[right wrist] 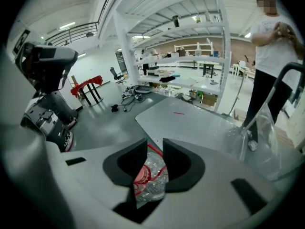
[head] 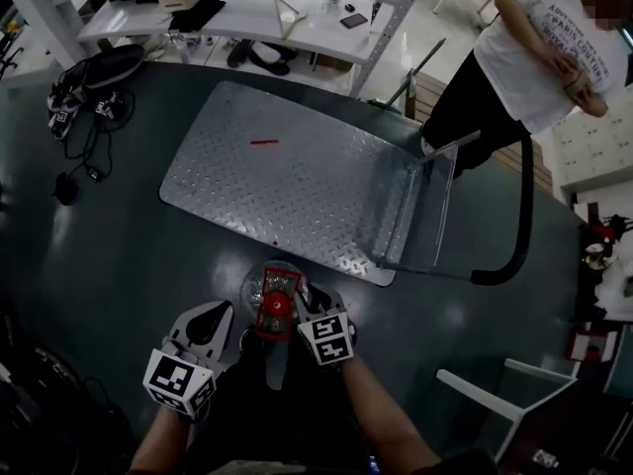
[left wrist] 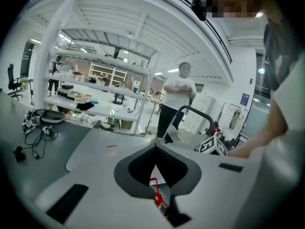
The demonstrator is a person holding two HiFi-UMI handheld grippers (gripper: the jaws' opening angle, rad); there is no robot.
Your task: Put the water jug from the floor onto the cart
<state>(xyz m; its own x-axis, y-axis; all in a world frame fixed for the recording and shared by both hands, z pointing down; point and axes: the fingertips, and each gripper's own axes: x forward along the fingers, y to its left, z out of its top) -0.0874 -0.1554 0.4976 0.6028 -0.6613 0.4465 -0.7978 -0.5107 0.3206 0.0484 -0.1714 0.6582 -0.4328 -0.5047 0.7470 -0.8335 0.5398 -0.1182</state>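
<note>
The water jug is clear plastic with a red cap and red handle. It stands on the dark floor just in front of the cart's near edge. The cart is a silver checker-plate platform with a black handle at the right. My right gripper hangs over the jug's right side. In the right gripper view its jaws stand apart, open, with the jug's top and red handle showing below between them. My left gripper is left of the jug, its tips meeting, shut; a red part of the jug shows behind them.
A person in a white shirt stands beyond the cart's handle end. White shelving runs along the far side, with cables and gear on the floor at left. A white frame lies at lower right. A machine base stands left.
</note>
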